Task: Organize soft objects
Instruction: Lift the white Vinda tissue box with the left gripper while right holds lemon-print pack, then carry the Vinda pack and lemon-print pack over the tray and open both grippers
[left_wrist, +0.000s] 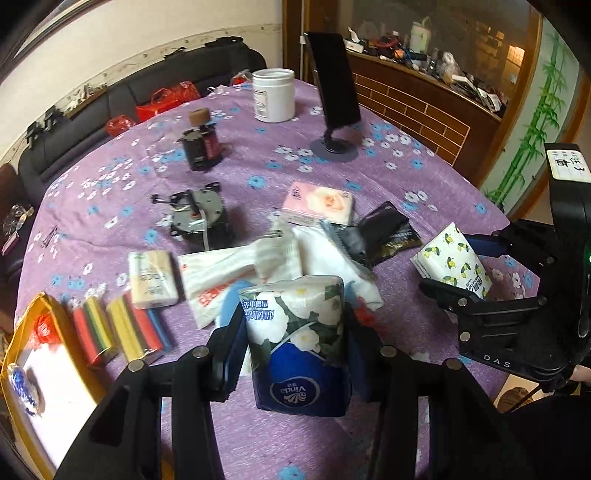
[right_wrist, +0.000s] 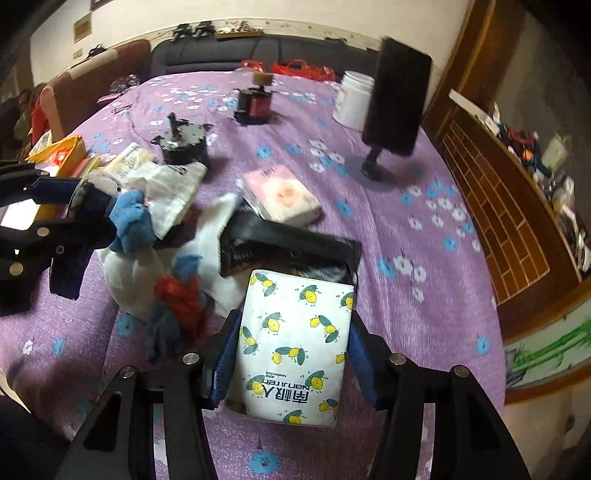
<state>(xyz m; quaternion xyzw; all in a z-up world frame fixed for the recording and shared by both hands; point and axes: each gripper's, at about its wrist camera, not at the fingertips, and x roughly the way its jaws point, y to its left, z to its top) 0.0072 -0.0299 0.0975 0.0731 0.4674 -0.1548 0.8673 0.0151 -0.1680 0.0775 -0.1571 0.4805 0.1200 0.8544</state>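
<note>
My left gripper (left_wrist: 295, 347) is shut on a blue and white flowered Vinda tissue pack (left_wrist: 295, 332), held above the purple flowered tablecloth (left_wrist: 258, 177). My right gripper (right_wrist: 291, 332) is shut on a white lemon-print tissue pack (right_wrist: 295, 343), also lifted off the cloth. In the left wrist view the right gripper (left_wrist: 458, 266) hangs at the right with the lemon pack (left_wrist: 452, 260). The left gripper (right_wrist: 74, 206) shows at the left of the right wrist view. On the cloth lie a pink tissue pack (left_wrist: 319, 203), a beige pack (left_wrist: 151, 278), a black pouch (right_wrist: 288, 247) and a heap of white bags (left_wrist: 236, 269).
Two motors (left_wrist: 197, 218) (left_wrist: 201, 147), a white jar (left_wrist: 273, 96) and a dark phone on a stand (left_wrist: 334, 110) stand further back. Coloured strip packs (left_wrist: 122, 330) and a yellow box (left_wrist: 40, 354) lie at the left edge. A blue cloth (right_wrist: 131, 221) and red yarn (right_wrist: 181, 295) sit in the heap.
</note>
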